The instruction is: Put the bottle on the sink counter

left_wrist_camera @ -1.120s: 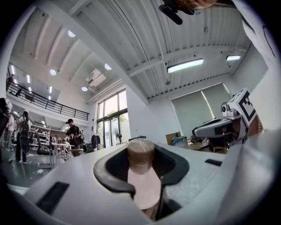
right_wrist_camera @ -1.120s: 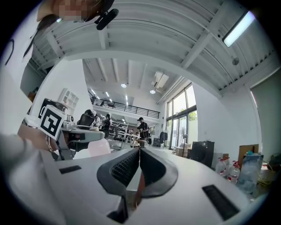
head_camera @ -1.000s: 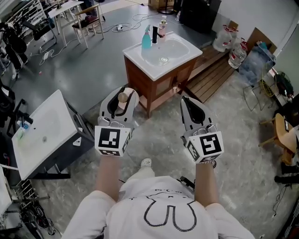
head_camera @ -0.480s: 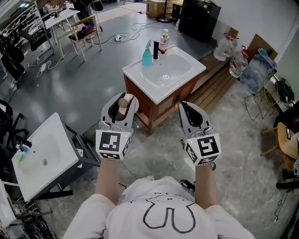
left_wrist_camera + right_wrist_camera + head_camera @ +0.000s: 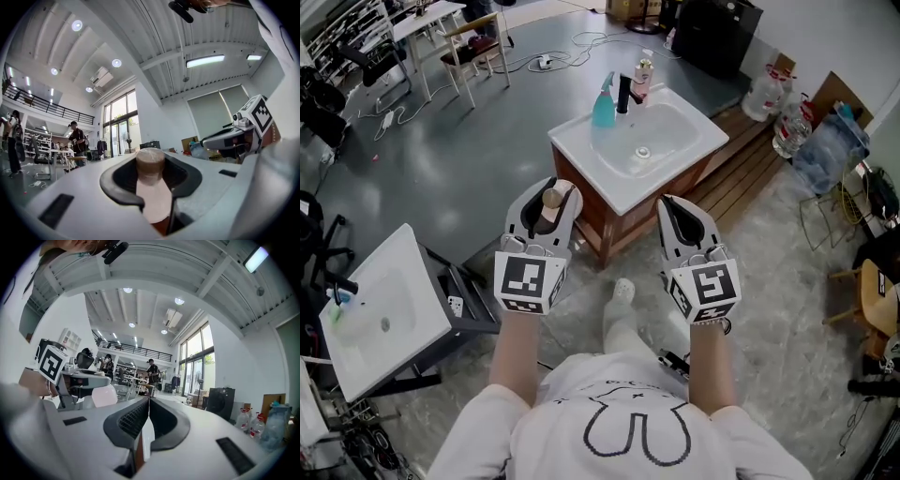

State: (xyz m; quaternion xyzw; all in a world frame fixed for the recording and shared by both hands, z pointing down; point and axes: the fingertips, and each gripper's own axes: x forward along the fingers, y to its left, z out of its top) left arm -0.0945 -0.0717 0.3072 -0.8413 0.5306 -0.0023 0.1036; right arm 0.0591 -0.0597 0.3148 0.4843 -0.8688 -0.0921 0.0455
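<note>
While the bottle point(image 5: 151, 187) is clamped between the jaws of the left gripper point(image 5: 547, 194), the sink counter point(image 5: 586, 157) lies ahead of those fingertips and a little to their right, well apart from them, with bare floor in between. Its long axis runs along the jaws: the tan cap sits out toward the tips and the pale pink body runs back toward the gripper's base. The jaws stand partly apart, pressing on the neck and shoulder from both sides. The right gripper point(image 5: 670, 202) hangs beside it at about the same height, its jaws together with nothing between them, and it stands about as near the counter as the left one. The counter's near corner shows beyond the gap between the two grippers.

On the counter's far edge, beyond the basin, stand a black faucet point(image 5: 623, 94), a teal spray bottle point(image 5: 603, 105) and a pale pump bottle point(image 5: 643, 75). The bare white rim nearest the left fingers looks the likeliest landing spot. To stand there, the bottle would probably have to go base down, cap up.
</note>
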